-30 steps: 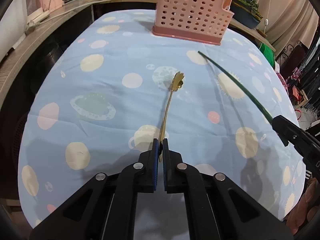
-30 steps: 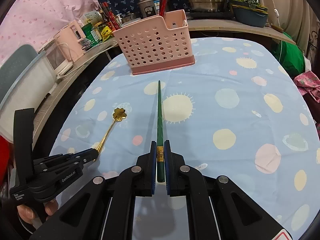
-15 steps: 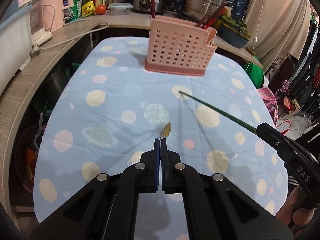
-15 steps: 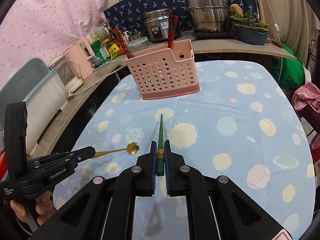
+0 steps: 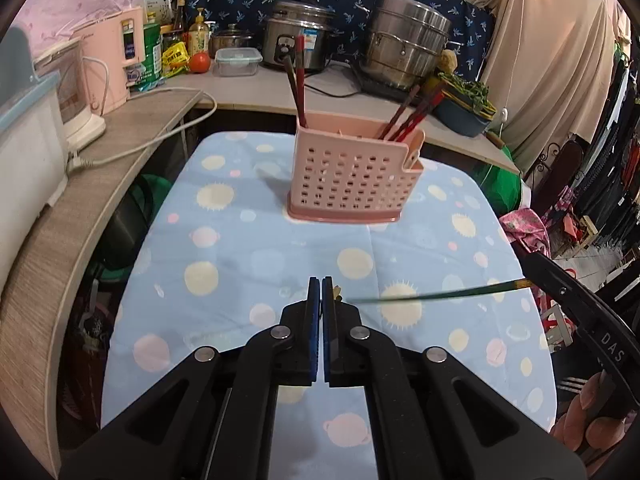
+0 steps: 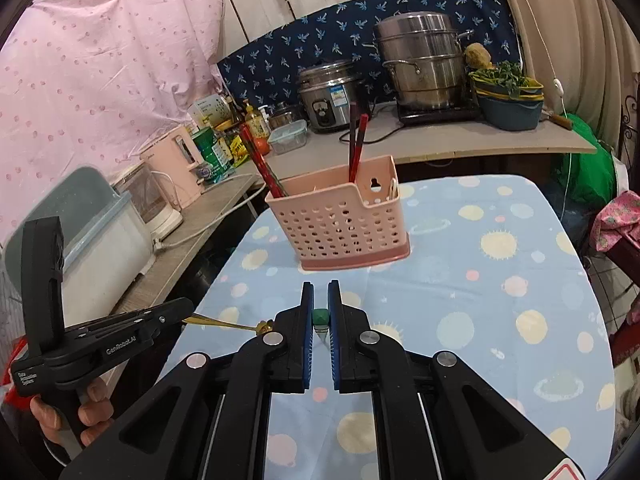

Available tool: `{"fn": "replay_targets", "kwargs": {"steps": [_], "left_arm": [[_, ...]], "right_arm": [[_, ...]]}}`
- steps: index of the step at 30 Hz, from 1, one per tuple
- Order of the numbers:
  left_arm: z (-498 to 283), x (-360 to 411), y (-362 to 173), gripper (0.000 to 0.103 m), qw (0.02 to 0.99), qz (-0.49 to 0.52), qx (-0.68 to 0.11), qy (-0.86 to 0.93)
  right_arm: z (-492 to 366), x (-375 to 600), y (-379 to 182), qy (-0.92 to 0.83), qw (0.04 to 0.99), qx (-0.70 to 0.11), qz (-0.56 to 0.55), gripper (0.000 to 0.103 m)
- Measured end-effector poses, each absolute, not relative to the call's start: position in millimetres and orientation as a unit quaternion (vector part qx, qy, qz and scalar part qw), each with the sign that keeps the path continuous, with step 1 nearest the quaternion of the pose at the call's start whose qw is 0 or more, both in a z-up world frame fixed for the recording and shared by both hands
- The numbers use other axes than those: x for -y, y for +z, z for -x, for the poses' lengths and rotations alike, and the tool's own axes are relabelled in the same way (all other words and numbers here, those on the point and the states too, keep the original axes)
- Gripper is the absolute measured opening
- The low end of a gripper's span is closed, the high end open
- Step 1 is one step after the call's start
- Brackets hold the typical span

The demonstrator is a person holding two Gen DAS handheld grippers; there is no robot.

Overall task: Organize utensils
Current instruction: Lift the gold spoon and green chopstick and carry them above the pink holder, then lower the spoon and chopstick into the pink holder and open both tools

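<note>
Change since a second ago: both utensils are now riding in the air; a second ago the gold spoon (image 6: pixel 224 323) and the green chopstick (image 5: pixel 436 293) were lying on the table (image 5: pixel 248 248), and both views are now taking in far more of the room, with the pink basket (image 5: pixel 352 178) sitting lower in frame.

Left hand-held gripper (image 5: pixel 321 290): it is pinching the spoon by its handle end, jaws nearly closed. From its own camera only a sliver of gold is showing past the pads; from the right camera the spoon is pointing sideways, level, toward the other tool.

Right hand-held gripper (image 6: pixel 320 300): it is clamping the chopstick near its thick end, jaws narrowed onto it. Its own view is showing mostly the green butt; the left view is showing the long shaft crossing in front of the left tool.

Why held so: gripping each piece at one end is probably leaving the free length ready to drop into the basket.

Look of the pieces: the spoon is thin with a flower-shaped bowl; the chopstick is slim, dark green, with a gold band.

Basket: it is standing upright on the table, well ahead of both tools, already holding red chopsticks (image 6: pixel 357 148).
</note>
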State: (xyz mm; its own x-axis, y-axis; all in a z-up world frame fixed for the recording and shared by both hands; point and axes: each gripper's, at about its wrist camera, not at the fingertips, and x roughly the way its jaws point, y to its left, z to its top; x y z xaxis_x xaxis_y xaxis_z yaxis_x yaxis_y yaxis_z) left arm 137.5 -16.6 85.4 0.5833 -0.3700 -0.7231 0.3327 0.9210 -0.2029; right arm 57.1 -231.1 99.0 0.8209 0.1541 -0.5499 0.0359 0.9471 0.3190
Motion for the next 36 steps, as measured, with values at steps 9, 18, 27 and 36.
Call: {"fn": "replay_targets", "kwargs": {"steps": [9, 18, 27, 36], "left_arm": [[-178.8, 34.0, 136.4, 0.001, 0.901, 0.02, -0.383, -0.204], [-234.9, 54.2, 186.3, 0.001, 0.92, 0.006, -0.342, -0.19], [-280.9, 73.8, 201.8, 0.001, 0.931, -0.014, -0.325, -0.166], [-317.9, 86.5, 167.8, 0.001, 0.923, -0.024, -0.353, -0.153]], "right_arm": [[-99.1, 249.1, 144.9, 0.036, 0.954, -0.251, -0.163, 0.007], [-146.4, 266.6, 215.3, 0.02, 0.974, -0.161, -0.16, 0.007], [-200.5, 275.6, 252.7, -0.001, 0.982, -0.113, -0.155, 0.007], [-249.8, 273.2, 203.4, -0.007, 0.975, -0.166, -0.148, 0.007]]}}
